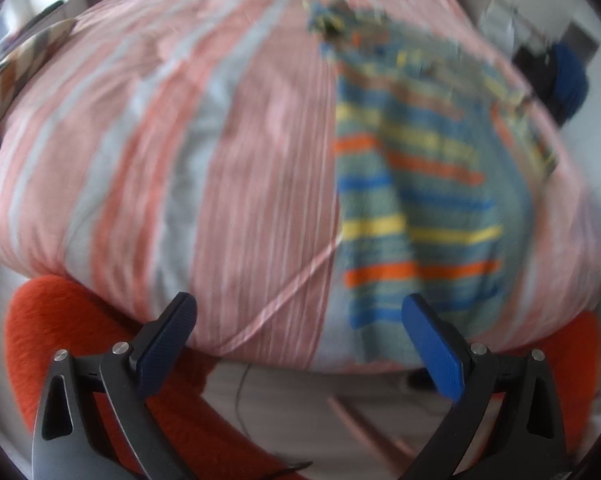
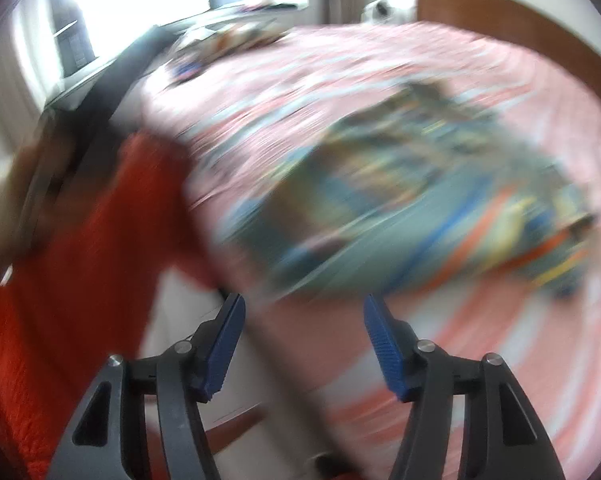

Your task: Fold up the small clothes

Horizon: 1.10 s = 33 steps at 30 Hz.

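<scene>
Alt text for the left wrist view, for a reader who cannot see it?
A small striped garment, grey-blue with orange, yellow and blue bands, lies flat on a bed's pink-and-white striped cover. The left gripper is above the bed's near edge, jaws open and empty. An orange blanket shows below; the picture is blurred.

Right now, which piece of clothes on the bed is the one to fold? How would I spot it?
Find the big bed with the pink and white striped cover. On it, near the edge closest to the camera, lies a small stripy garment, spread out flat. It alone has a grey-blue ground crossed by orange, yellow and blue bands, unlike the pink cover and the plain red blanket hanging below the edge.
</scene>
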Each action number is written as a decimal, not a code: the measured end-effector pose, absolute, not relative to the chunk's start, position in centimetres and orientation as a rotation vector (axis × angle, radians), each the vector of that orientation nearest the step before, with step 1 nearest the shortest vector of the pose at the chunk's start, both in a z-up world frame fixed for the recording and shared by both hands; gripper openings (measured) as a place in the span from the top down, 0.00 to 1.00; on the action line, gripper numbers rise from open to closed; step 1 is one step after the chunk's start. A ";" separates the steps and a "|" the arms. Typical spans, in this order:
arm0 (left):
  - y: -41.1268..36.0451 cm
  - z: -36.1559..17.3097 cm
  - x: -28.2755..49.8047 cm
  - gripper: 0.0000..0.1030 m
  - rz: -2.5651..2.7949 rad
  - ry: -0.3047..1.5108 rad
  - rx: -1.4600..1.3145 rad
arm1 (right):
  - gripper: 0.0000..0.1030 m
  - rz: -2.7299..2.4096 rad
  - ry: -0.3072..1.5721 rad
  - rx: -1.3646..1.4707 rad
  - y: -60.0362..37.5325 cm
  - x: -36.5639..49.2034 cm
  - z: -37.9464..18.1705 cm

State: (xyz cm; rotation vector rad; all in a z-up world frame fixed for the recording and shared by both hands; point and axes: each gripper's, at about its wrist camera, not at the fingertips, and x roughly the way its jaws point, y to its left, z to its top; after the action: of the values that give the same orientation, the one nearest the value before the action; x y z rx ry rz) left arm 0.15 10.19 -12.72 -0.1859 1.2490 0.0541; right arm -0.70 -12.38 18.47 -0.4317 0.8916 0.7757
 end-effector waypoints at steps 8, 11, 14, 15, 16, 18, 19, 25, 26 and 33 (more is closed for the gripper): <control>6.6 -13.1 1.1 0.32 0.022 1.278 -0.081 | 0.32 0.550 1.009 -0.517 -12.0 21.6 16.4; 6.5 -11.9 0.9 0.59 -0.024 1.267 -0.105 | 0.72 0.710 1.143 -0.460 -11.0 22.6 13.7; 7.2 -10.8 0.3 0.98 -0.048 1.278 -0.134 | 0.93 0.748 1.047 -0.437 -11.6 19.5 15.7; 7.8 -10.3 0.1 0.98 -0.058 1.281 -0.167 | 0.93 0.786 1.014 -0.402 -12.6 17.5 17.3; 8.4 -9.7 -0.1 0.98 -0.067 1.283 -0.199 | 0.93 0.819 0.975 -0.394 -14.1 15.0 19.0; 9.1 -8.6 -0.3 0.99 -0.081 1.287 -0.219 | 0.93 0.843 0.921 -0.430 -16.8 9.8 21.4; 9.4 -8.1 -0.5 0.99 -0.081 1.287 -0.217 | 0.93 0.837 0.913 -0.453 -18.1 7.2 21.8; 10.3 -5.0 -0.4 0.98 -0.072 1.295 -0.202 | 0.73 0.564 1.041 -0.433 -28.5 -1.5 18.3; 10.7 -4.0 -0.6 0.97 -0.071 1.298 -0.210 | 0.61 0.506 1.097 -0.381 -30.3 -1.8 17.1; 11.8 0.8 -1.4 0.34 -0.065 1.254 -0.190 | 0.43 0.478 1.114 0.100 -35.5 -1.8 15.7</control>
State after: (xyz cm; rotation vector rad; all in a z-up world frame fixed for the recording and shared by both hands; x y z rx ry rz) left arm -1.42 11.82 0.78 -0.1901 1.2545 -0.0654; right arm -1.84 -35.50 15.69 0.1001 1.1141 0.4777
